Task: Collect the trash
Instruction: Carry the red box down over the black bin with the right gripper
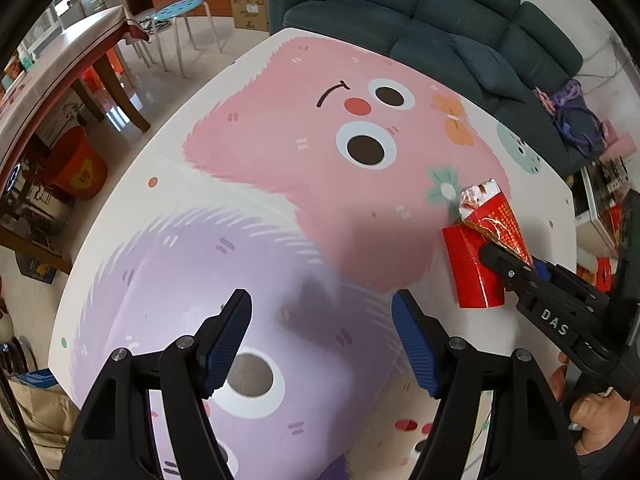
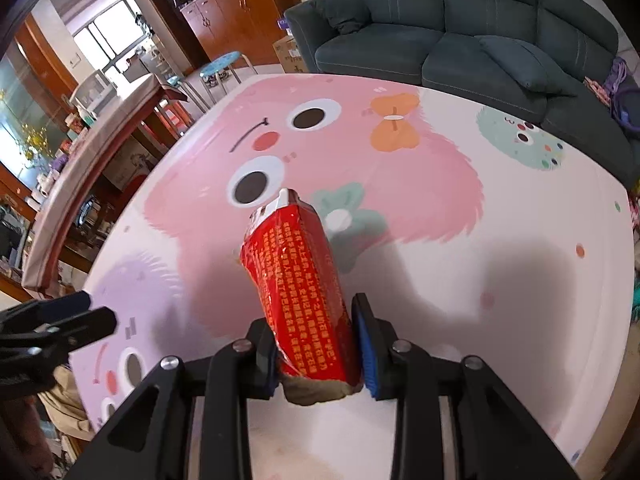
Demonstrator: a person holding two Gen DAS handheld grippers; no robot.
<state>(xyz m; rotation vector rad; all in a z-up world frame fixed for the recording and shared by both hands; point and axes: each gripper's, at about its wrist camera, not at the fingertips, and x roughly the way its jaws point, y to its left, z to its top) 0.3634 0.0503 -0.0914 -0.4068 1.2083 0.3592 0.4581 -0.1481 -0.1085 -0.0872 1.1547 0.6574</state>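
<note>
- Red carton [image 2: 298, 292], crumpled and torn at its silvery top, sits between the pads of the right tool [image 2: 318, 360], which pinch its lower end just above the table [image 2: 500, 280].
- Left tool [image 1: 320, 344] hangs wide apart and empty over the purple cartoon print.
- Step in hand: the pickup (grip looks firm, though one end is squashed).
- Next, likely a lift and carry to a bin; none is clearly visible.
- A second red box [image 1: 472, 268] lies beside it, possibly catching on the way up.
- Sofa [image 2: 460, 32] stands beyond.
</note>
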